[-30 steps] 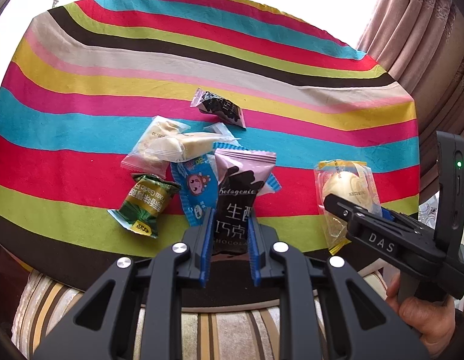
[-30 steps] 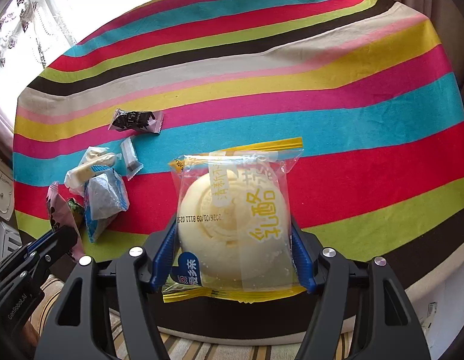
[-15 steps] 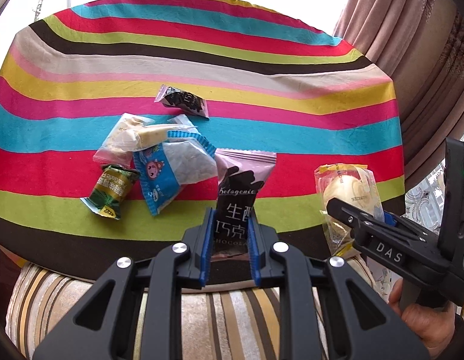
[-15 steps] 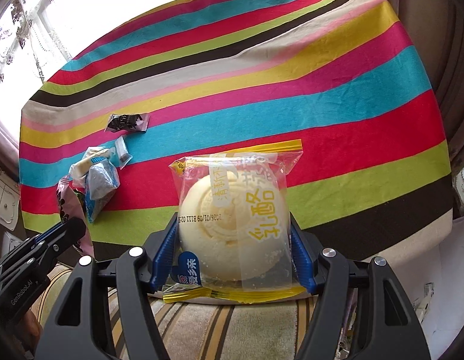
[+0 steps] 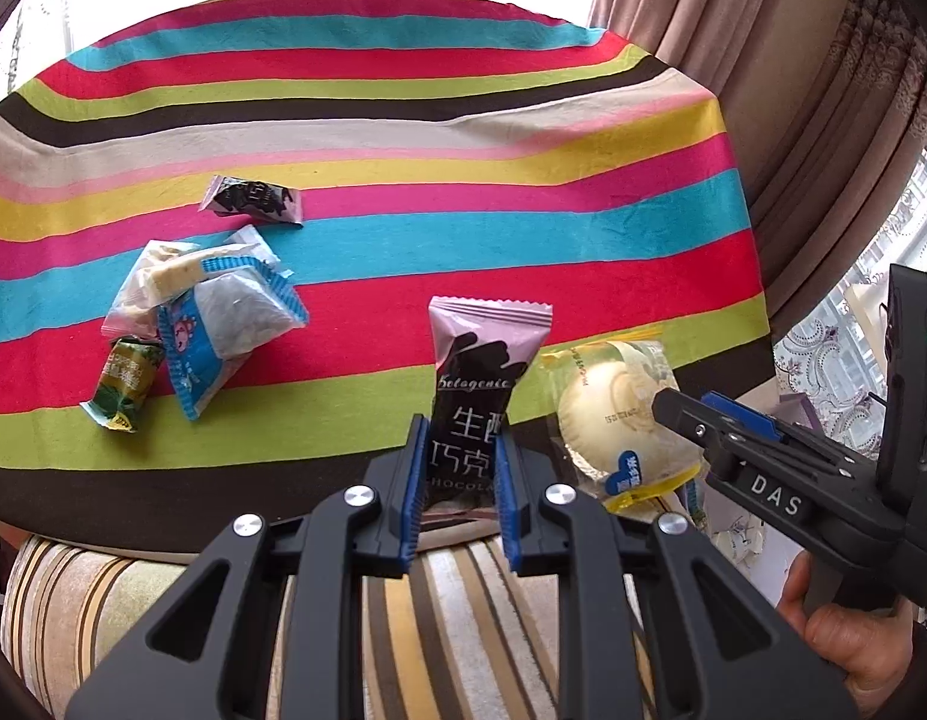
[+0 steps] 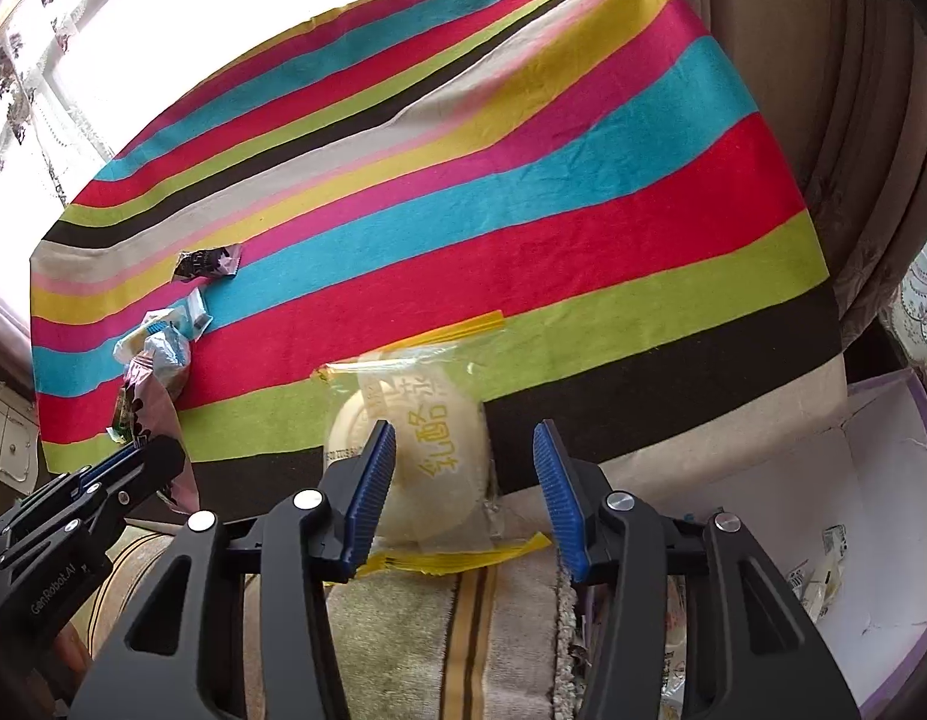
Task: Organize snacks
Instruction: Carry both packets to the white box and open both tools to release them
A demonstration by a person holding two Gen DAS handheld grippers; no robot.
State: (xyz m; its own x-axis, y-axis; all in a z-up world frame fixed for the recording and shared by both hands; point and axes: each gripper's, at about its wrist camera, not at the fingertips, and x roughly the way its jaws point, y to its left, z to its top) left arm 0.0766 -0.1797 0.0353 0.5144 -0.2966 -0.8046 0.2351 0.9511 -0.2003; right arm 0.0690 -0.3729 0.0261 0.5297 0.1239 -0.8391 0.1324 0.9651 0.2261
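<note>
Chocolate packet (image 5: pixel 470 414): pink top, black body

Rainbow-striped tablecloth (image 5: pixel 403 240); pink-and-black chocolate packet (image 5: pixel 475 372); blue-padded jaws.

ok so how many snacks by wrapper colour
pink and black: 2, chocolate bar, small packet
blue: 1, blue packet
green: 1, green packet
clear: 2, round pastry, pale bar; overlapping pile may hide more
total: 6
</note>
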